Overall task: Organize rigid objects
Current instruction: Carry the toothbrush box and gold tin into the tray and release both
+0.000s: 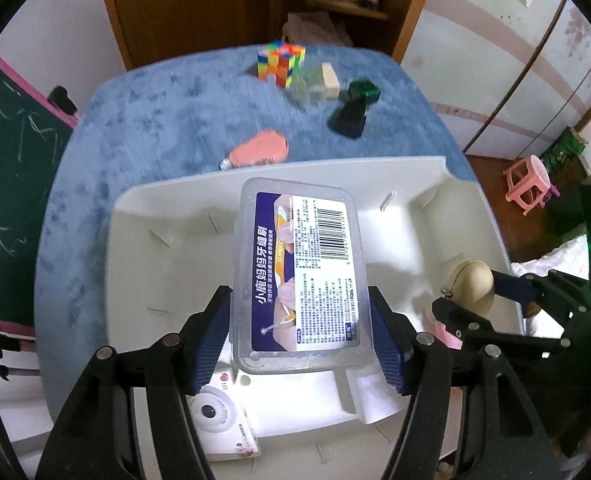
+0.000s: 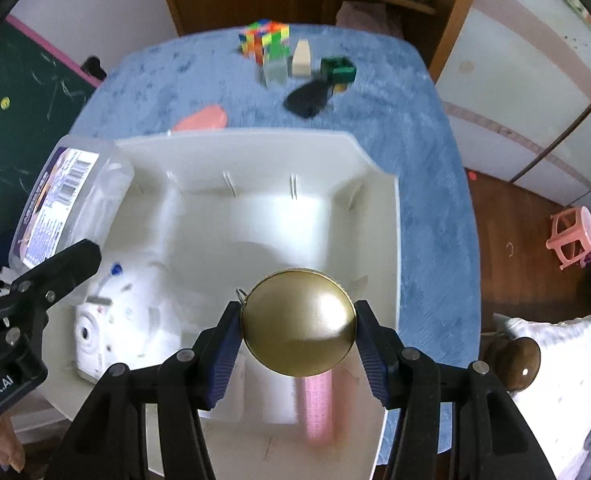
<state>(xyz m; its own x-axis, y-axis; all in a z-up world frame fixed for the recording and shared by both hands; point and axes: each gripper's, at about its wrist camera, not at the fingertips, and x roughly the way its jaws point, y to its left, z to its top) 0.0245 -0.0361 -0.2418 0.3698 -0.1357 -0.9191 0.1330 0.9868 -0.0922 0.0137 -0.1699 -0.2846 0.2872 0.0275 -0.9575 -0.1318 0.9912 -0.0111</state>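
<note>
Above the white bin (image 1: 183, 216) on the blue-covered desk (image 1: 143, 120), the left gripper (image 1: 300, 334) fingers pinched a clear labelled plastic box (image 1: 299, 272), while the right gripper (image 2: 298, 343) fingers pinched a smaller gold round tin (image 2: 298, 322).

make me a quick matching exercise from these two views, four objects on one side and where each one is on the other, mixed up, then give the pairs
Objects:
1. clear plastic box
2. gold round case
3. white camera
4. colourful cube

Places:
A. on the blue cloth at the far end of the table
B. lying in the white bin
C. held in the right tongs
D. held in the left tongs

Pairs: 1-D, 2-C, 3-B, 4-A
</note>
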